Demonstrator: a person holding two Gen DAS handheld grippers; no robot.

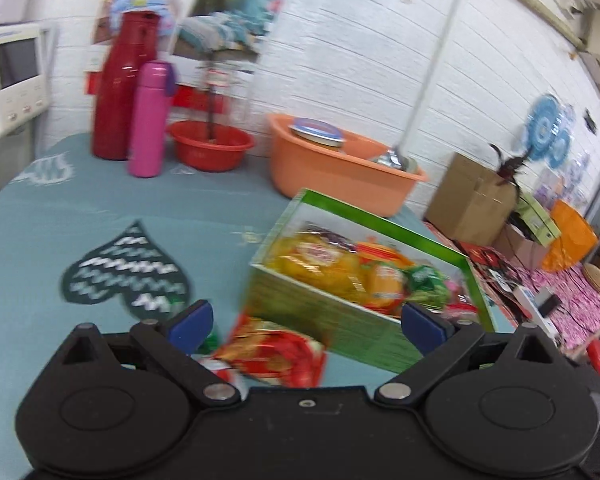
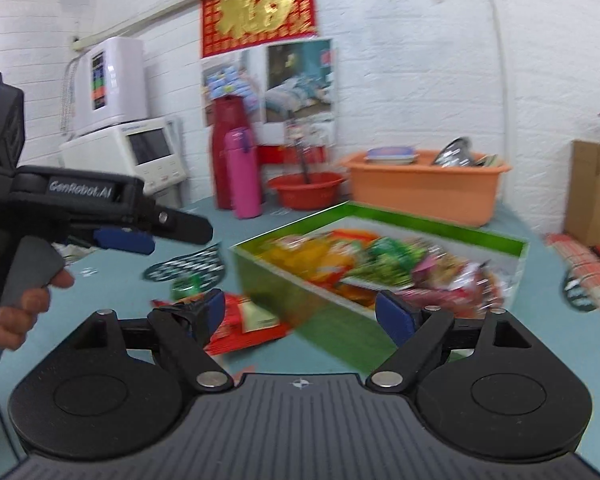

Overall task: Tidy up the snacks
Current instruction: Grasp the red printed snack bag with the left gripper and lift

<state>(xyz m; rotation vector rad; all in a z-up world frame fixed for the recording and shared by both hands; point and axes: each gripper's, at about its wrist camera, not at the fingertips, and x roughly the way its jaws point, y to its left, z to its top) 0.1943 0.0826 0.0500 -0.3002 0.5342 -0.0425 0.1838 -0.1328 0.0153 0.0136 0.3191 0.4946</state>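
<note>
A green cardboard box (image 1: 332,316) (image 2: 320,300) lies on the teal tablecloth and holds several snack packets (image 1: 340,268) (image 2: 380,268), yellow, orange, green and pink. A red snack packet (image 1: 276,352) (image 2: 244,320) lies on the cloth just in front of the box, with a small green packet (image 2: 186,286) beside it. My left gripper (image 1: 306,324) is open, its blue pads wide apart above the red packet and the box's near wall. My right gripper (image 2: 306,314) is open too, nothing between its pads. In the right wrist view the left gripper (image 2: 148,236) shows from the side, held by a hand (image 2: 24,300).
At the back stand a tall red flask (image 1: 120,92), a pink bottle (image 1: 150,120), a red basin (image 1: 212,146) and an orange tub (image 1: 340,168) with dishes. A brown carton (image 1: 472,200) sits right of the table. White appliances (image 2: 136,152) stand at the back left.
</note>
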